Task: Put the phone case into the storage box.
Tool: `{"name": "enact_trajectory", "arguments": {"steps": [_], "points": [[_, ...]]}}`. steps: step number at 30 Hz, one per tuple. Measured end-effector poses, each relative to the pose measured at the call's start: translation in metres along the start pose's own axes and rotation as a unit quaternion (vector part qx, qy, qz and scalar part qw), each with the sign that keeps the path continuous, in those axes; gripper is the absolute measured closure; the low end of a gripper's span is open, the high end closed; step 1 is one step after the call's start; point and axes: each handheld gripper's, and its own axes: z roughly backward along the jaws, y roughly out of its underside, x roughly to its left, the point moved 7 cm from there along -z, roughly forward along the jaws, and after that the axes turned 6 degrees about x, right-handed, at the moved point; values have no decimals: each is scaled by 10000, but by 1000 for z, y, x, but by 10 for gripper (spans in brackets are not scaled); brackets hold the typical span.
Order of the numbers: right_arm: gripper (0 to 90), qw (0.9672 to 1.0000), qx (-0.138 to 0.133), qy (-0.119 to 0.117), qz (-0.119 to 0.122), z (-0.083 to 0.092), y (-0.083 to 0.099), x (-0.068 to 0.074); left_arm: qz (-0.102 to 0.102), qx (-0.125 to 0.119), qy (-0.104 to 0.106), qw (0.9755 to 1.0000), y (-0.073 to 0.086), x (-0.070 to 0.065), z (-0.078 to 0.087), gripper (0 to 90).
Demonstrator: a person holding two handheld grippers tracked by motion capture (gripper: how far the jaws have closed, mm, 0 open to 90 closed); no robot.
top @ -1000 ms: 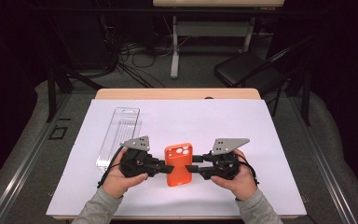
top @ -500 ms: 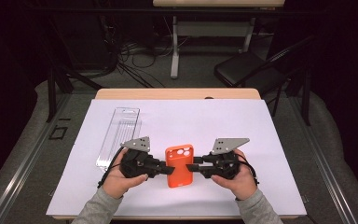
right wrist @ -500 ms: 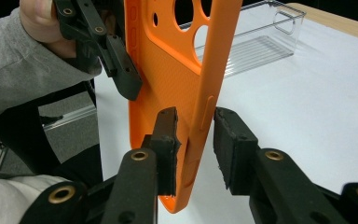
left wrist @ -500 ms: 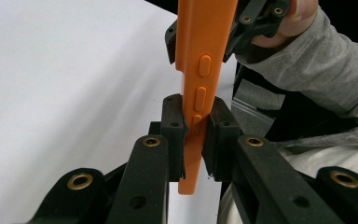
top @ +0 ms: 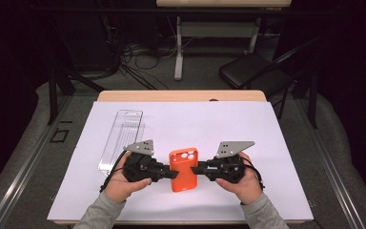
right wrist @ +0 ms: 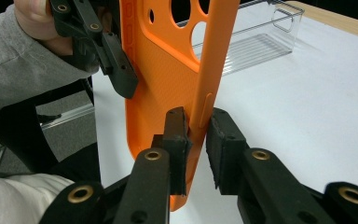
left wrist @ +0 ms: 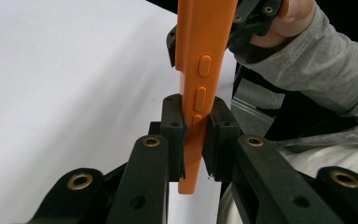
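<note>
Orange phone case [top: 183,168] hangs over the white sheet [top: 267,143] (clear tray [top: 121,138] well apart); my left gripper [top: 170,174] clamps one edge, my right gripper [top: 196,169], jaws just closing, straddles the other.

No text, label, brand, number or sign can be read anywhere in these pictures. The orange phone case [top: 183,168] is plain on its back and along its edges, and the clear plastic box [top: 121,140], at about ten o'clock from the case, carries no print that can be made out.
</note>
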Motion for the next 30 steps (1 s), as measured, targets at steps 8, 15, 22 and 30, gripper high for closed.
{"name": "enact_trajectory", "arguments": {"steps": [8, 15, 22, 30], "points": [[798, 10000, -10, -47, -71, -1, 1, -1, -15, 28, -30, 10000, 0, 1, 0, 800], [808, 9998, -34, -107, -139, 0, 1, -1, -3, 25, -20, 10000, 0, 1, 0, 800], [812, 9998, -65, -106, -156, 0, 1, -2, 17, 20, -24, 10000, 1, 1, 0, 800], [814, 9997, -62, -130, -176, -1, 2, -2, 16, 29, -36, 10000, 1, 2, -1, 798]]}}
